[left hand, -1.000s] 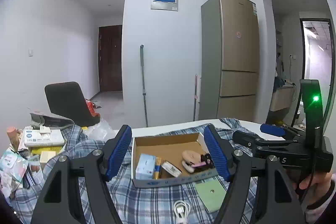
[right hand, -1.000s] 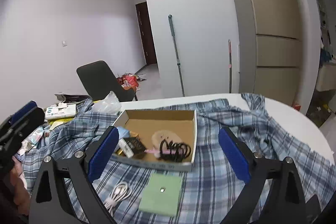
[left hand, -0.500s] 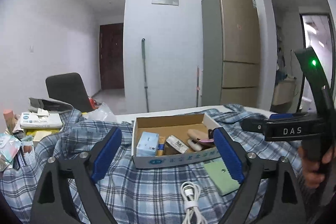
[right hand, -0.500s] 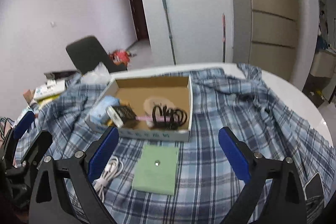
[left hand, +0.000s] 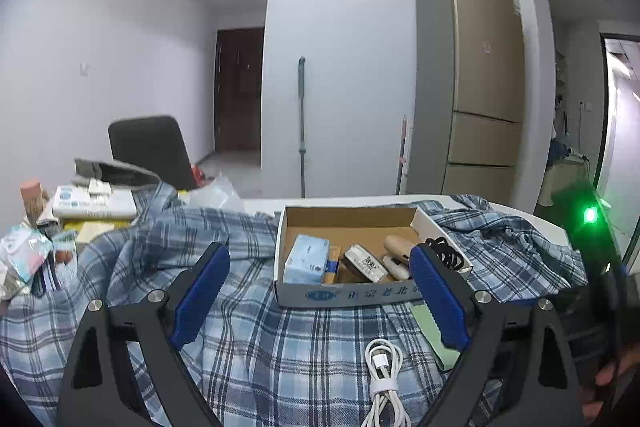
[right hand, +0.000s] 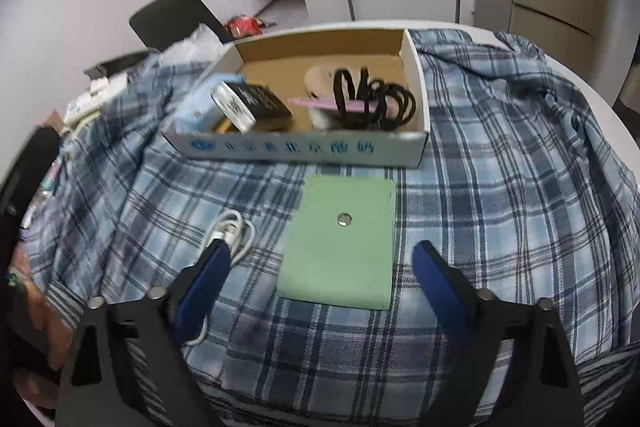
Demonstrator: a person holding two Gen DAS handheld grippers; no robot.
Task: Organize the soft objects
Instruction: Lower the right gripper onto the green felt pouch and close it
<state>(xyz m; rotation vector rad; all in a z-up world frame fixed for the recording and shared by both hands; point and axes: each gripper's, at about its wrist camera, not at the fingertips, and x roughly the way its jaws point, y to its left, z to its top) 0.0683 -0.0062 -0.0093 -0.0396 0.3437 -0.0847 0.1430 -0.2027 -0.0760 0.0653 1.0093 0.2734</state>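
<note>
A blue plaid shirt [right hand: 500, 187] [left hand: 256, 347] is spread over the round table. On it stands an open cardboard box [right hand: 304, 149] [left hand: 348, 295] holding a tissue pack [left hand: 306, 259], a black case [right hand: 260, 99] and black hair ties [right hand: 376, 95]. A green pouch [right hand: 340, 243] [left hand: 432, 331] and a coiled white cable [right hand: 232, 231] [left hand: 382, 367] lie in front of the box. My right gripper [right hand: 320, 279] is open and empty, its jaws on either side of the pouch, just above it. My left gripper [left hand: 320, 291] is open and empty, held short of the box.
Boxes, packets and papers [left hand: 80, 207] are piled at the table's left edge. A black chair [left hand: 152, 147] stands behind the table. A fridge [left hand: 472, 87] and a mop [left hand: 302, 123] stand by the far wall. The right gripper's body [left hand: 592, 267] shows at the right.
My right gripper has tilted down and moved in over the green pouch. My left gripper has dropped lower and drawn back a little from the box.
</note>
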